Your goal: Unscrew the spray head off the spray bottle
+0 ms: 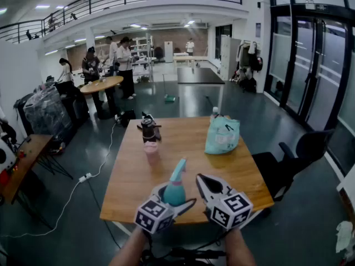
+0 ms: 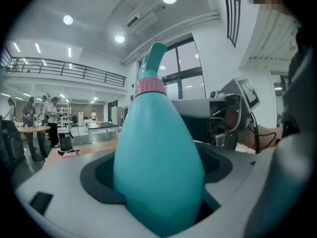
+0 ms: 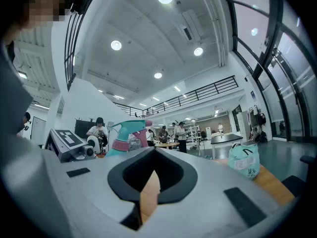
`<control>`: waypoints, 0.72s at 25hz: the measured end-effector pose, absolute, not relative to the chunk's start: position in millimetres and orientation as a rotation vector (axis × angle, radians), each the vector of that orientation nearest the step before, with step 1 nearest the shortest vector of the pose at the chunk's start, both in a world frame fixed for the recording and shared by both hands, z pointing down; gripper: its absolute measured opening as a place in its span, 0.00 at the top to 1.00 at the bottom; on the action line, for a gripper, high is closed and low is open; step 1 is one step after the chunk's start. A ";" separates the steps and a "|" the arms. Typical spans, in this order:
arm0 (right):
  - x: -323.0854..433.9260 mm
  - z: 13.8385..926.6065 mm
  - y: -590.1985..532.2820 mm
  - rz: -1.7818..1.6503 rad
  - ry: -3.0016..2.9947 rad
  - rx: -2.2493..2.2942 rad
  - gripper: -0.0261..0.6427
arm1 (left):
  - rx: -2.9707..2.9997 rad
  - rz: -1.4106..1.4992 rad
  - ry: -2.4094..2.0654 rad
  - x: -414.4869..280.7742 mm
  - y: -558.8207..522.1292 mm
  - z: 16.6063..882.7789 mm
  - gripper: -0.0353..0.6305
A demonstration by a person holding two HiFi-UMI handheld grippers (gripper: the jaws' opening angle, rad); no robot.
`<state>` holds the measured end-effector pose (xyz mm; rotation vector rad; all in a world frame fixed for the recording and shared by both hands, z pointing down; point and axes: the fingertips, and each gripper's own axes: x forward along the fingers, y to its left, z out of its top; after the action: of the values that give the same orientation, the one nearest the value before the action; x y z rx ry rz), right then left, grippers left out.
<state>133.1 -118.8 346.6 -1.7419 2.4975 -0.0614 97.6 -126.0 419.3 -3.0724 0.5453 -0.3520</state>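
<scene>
A teal spray bottle [image 1: 176,192] with a pink collar [image 2: 150,87] and a teal spray head [image 2: 155,54] stands upright above the table's near edge. My left gripper [image 1: 174,197] is shut on its wide body [image 2: 158,167], which fills the space between the jaws. Just right of the bottle, my right gripper [image 1: 203,183] is shut with nothing in it and stands apart from the bottle. In the right gripper view the shut gripper [image 3: 150,185] looks past the spray head [image 3: 125,131], which shows at the left with its pink trigger, beside the left gripper's marker cube [image 3: 66,142].
On the wooden table [image 1: 183,148] stand a black flask [image 1: 150,129], a pink cup [image 1: 151,149] and a teal bag [image 1: 223,136]. A black chair [image 1: 294,159] is at the table's right. A low wooden bench [image 1: 22,165] stands at the left. Several people are at far tables.
</scene>
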 end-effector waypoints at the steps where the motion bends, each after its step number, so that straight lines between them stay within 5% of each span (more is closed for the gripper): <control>1: 133.2 346.9 -118.2 -0.062 2.497 -1.741 0.95 | -3.072 -0.352 0.545 97.9 -125.4 419.8 0.30; 18: 127.7 340.8 -113.6 -0.048 2.491 -1.721 0.95 | -3.063 -0.351 0.561 91.7 -121.1 419.3 0.30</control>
<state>127.7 -113.6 340.8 -1.7215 2.4910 -0.0484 91.7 -121.1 419.3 -3.0629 0.5607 -0.3508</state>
